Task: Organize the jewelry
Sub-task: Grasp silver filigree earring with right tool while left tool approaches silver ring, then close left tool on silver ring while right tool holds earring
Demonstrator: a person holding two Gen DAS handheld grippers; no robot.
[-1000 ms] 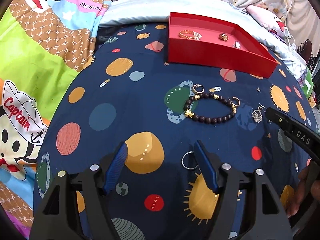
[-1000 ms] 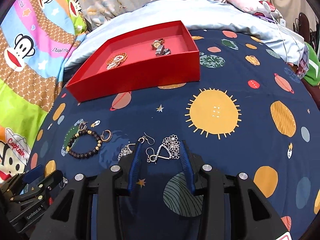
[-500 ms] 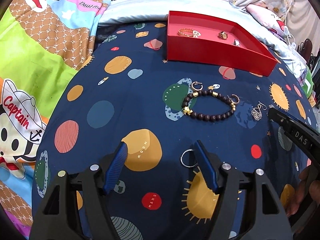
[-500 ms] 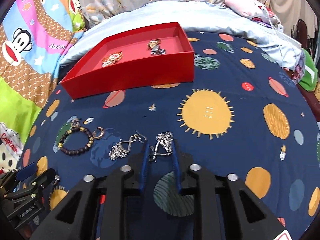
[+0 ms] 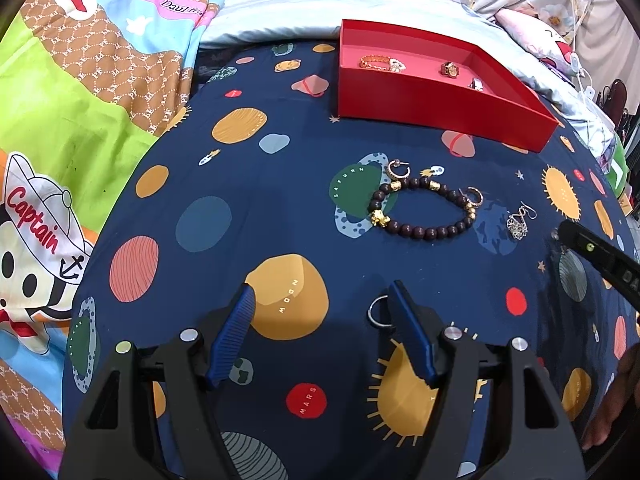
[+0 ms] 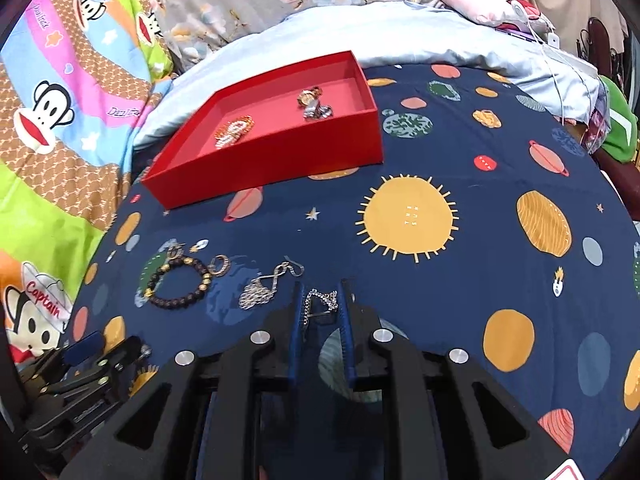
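The right gripper pinches a silver filigree earring just above the navy planet-print sheet. Its twin lies beside a dark bead bracelet. The left gripper is spread wide, a ring at one finger. The red tray sits beyond.

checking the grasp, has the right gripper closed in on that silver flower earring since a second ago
Yes. The right gripper has narrowed around the silver flower earring, which was closer to the sun print on the bedspread.
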